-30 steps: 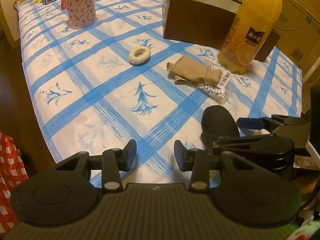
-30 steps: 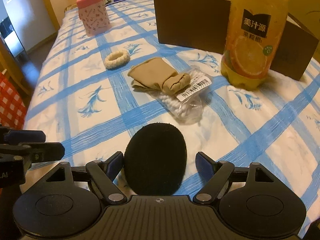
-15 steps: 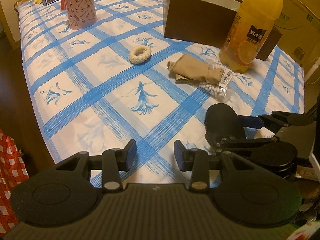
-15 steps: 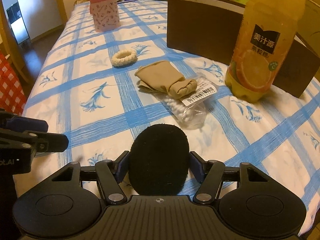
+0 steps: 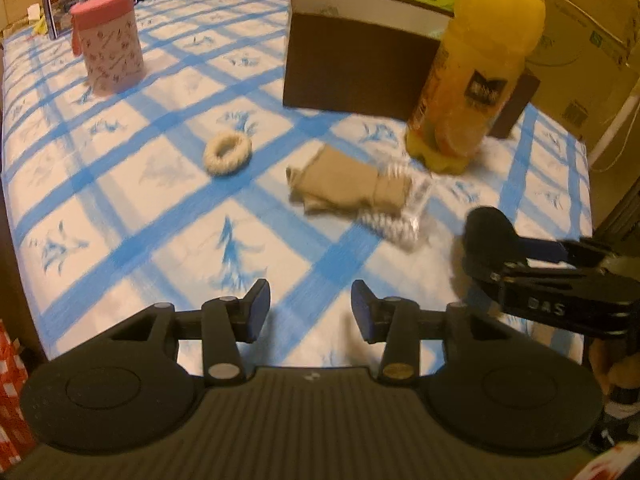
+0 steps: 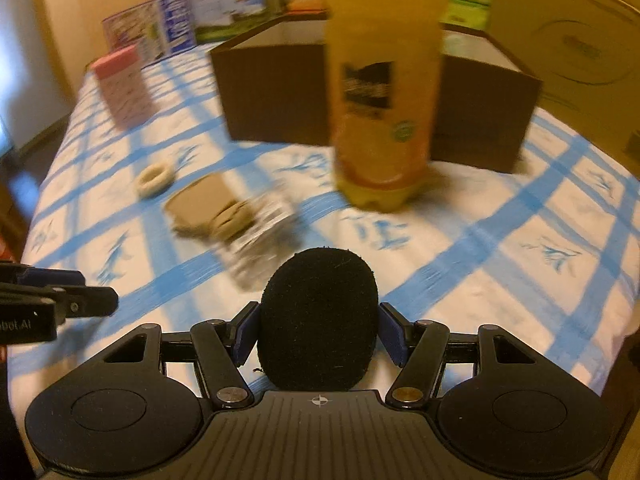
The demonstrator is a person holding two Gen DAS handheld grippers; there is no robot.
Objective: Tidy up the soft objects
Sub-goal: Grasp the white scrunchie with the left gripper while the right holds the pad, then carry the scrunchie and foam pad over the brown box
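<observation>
Item: black foam pad (image 6: 318,320), pinched in our right gripper (image 6: 318,330); left gripper (image 5: 306,306) agape, empty. Risk: juice bottle (image 6: 382,92) dead ahead—swinging could topple it.

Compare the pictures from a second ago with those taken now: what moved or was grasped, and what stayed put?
The right gripper, open around the black foam pad a second ago, has shut on it and carried it forward toward the juice bottle and brown box. The left gripper stayed open and empty. The cream ring, beige cloth and pink container lie as before.
</observation>
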